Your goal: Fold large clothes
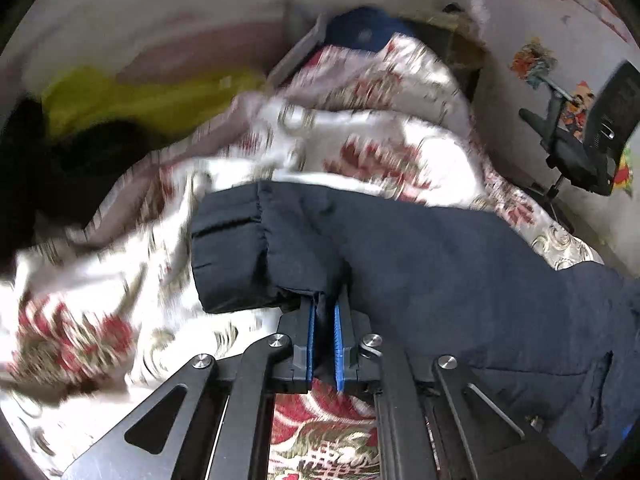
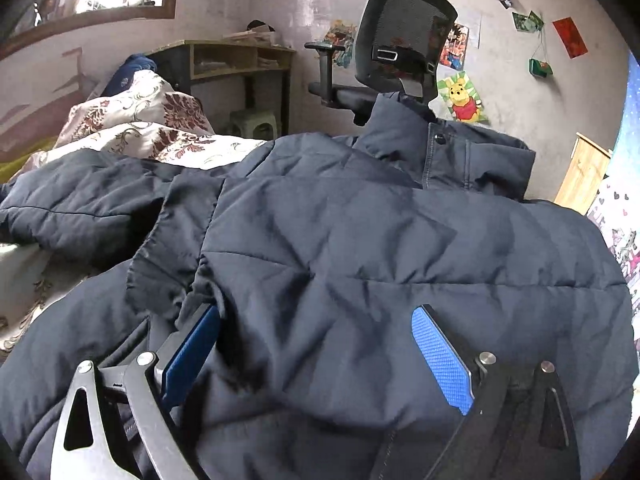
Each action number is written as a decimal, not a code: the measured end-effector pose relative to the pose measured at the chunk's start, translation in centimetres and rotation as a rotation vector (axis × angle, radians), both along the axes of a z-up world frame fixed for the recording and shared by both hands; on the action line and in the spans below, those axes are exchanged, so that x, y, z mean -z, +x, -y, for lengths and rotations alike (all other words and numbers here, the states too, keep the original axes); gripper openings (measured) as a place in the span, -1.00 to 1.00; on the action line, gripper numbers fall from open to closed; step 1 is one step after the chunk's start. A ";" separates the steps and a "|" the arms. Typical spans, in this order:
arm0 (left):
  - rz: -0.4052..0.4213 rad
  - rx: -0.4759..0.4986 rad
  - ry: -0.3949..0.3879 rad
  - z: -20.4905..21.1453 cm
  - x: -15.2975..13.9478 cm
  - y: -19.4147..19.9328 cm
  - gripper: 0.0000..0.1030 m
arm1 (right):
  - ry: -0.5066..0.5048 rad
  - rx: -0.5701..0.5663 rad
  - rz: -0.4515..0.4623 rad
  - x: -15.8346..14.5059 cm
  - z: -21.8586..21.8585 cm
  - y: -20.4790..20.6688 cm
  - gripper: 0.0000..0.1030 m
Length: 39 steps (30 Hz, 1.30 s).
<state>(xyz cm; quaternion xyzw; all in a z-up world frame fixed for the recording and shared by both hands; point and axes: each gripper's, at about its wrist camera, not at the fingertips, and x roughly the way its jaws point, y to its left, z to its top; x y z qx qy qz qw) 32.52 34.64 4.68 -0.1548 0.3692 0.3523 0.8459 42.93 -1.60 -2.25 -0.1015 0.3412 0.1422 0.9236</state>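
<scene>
A large navy puffer jacket (image 2: 360, 248) lies spread on a bed with a white and red floral cover (image 1: 120, 280). In the left wrist view my left gripper (image 1: 324, 312) is shut on the jacket's sleeve (image 1: 280, 240) near the elastic cuff (image 1: 228, 248), with fabric pinched between the blue pads (image 1: 338, 344). In the right wrist view my right gripper (image 2: 320, 340) is open, its blue pads (image 2: 440, 360) spread wide over the jacket body. The collar (image 2: 440, 148) points away from me.
A black office chair (image 2: 400, 48) stands beyond the collar, also in the left wrist view (image 1: 592, 132). A wooden desk (image 2: 240, 60) and a green stool (image 2: 254, 122) stand by the wall. A rumpled floral quilt (image 2: 140, 120) and a blue pillow (image 1: 364, 32) lie further up the bed.
</scene>
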 end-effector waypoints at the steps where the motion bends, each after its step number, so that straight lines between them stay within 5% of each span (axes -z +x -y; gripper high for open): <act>1: 0.016 0.015 0.037 0.7 -0.7 0.1 -0.90 | 0.002 -0.001 0.005 -0.3 0.2 -0.3 0.88; 10: 0.276 0.409 0.291 12.1 -9.5 3.1 -0.91 | 0.015 0.014 0.058 -3.9 2.9 -2.5 0.88; 16: 0.333 0.784 0.437 23.8 -9.6 5.7 -0.91 | 0.004 0.077 0.086 -6.1 6.8 -3.4 0.88; 22: 0.291 1.078 0.397 33.0 -5.3 7.1 -0.91 | -0.027 0.172 0.090 -6.7 12.2 -4.2 0.88; 28: 0.170 1.250 0.313 39.0 0.4 8.1 -0.91 | -0.021 0.289 0.030 -5.6 18.7 -4.7 0.88; 35: 0.020 1.393 0.211 42.4 4.9 8.0 -0.91 | 0.142 0.354 -0.063 -4.1 24.0 -4.8 0.88; 39: -0.019 1.424 0.170 41.9 5.7 6.8 -0.61 | 0.259 0.308 -0.107 -3.8 24.4 -4.6 0.88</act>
